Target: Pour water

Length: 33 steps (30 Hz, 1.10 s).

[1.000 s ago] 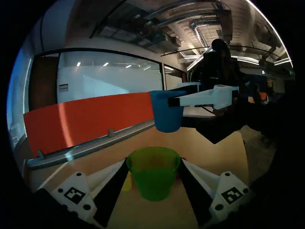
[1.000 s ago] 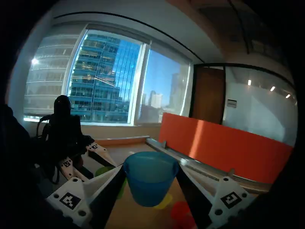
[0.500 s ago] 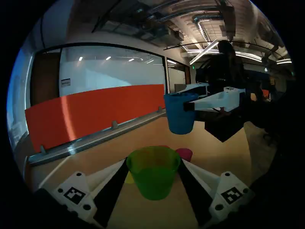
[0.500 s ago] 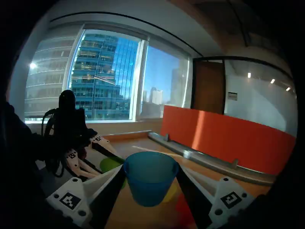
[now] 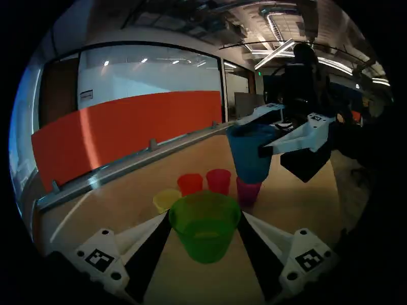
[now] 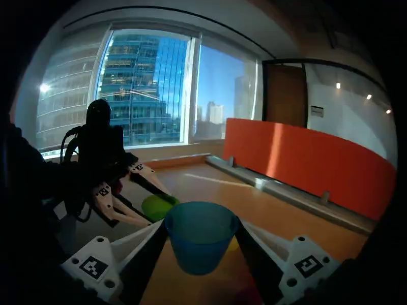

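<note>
In the left gripper view my left gripper [image 5: 204, 238] is shut on a translucent green cup [image 5: 204, 231], held upright above the wooden table [image 5: 127, 193]. Farther off on the right, the right gripper [image 5: 264, 134] holds a blue cup [image 5: 249, 152] just above the small cups. In the right gripper view my right gripper [image 6: 201, 246] is shut on that blue cup [image 6: 200, 243], upright and empty-looking. The left gripper [image 6: 137, 195] with the green cup [image 6: 157, 206] appears at the left, held by a dark-sleeved hand.
Small cups stand on the table: yellow [image 5: 166, 199], red [image 5: 190, 183], pink [image 5: 218, 180] and magenta [image 5: 248, 192]. An orange divider [image 5: 127, 127] on a metal rail [image 5: 132, 161] borders the table's far side. Large windows [image 6: 147, 96] lie beyond the table.
Both views have tilted downward, bringing the small cups on the table into sight. The blue cup has moved right and down, now over the magenta cup. Both grips are unchanged.
</note>
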Available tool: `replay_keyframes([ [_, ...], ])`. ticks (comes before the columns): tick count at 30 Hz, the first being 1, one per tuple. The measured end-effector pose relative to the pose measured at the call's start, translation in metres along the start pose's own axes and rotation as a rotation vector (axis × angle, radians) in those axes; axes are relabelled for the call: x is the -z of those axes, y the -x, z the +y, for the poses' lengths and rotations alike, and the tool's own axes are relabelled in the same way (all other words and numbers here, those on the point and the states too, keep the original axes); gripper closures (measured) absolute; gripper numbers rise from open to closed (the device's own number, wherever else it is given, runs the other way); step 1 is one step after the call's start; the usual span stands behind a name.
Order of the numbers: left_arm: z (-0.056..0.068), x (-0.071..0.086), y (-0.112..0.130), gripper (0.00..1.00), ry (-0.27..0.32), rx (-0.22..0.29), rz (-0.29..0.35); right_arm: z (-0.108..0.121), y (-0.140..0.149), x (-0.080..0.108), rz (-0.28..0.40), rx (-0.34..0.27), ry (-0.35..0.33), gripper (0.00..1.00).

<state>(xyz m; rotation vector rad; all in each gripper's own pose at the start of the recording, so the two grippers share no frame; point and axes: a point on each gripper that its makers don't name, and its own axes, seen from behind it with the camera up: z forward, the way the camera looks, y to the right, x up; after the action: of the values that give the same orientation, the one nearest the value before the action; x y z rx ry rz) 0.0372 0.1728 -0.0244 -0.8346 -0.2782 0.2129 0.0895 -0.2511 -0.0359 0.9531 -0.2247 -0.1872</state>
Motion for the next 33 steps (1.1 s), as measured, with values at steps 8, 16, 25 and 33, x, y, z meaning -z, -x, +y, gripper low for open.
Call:
replay_keyframes([
  [8, 0.002, -0.010, 0.032, 0.12, 0.021, 0.004, -0.090, -0.007, 0.036, -0.012, -0.068, -0.008, -0.037, 0.08],
  [16, 0.005, -0.017, 0.060, 0.12, 0.044, -0.003, -0.170, -0.012, 0.073, -0.025, -0.151, 0.009, -0.067, 0.08],
  [25, 0.009, -0.022, 0.084, 0.12, 0.066, -0.005, -0.227, -0.022, 0.111, -0.036, -0.234, 0.026, -0.104, 0.08],
  [33, 0.009, -0.024, 0.100, 0.12, 0.075, 0.005, -0.249, -0.027, 0.136, -0.044, -0.283, 0.034, -0.115, 0.08],
])
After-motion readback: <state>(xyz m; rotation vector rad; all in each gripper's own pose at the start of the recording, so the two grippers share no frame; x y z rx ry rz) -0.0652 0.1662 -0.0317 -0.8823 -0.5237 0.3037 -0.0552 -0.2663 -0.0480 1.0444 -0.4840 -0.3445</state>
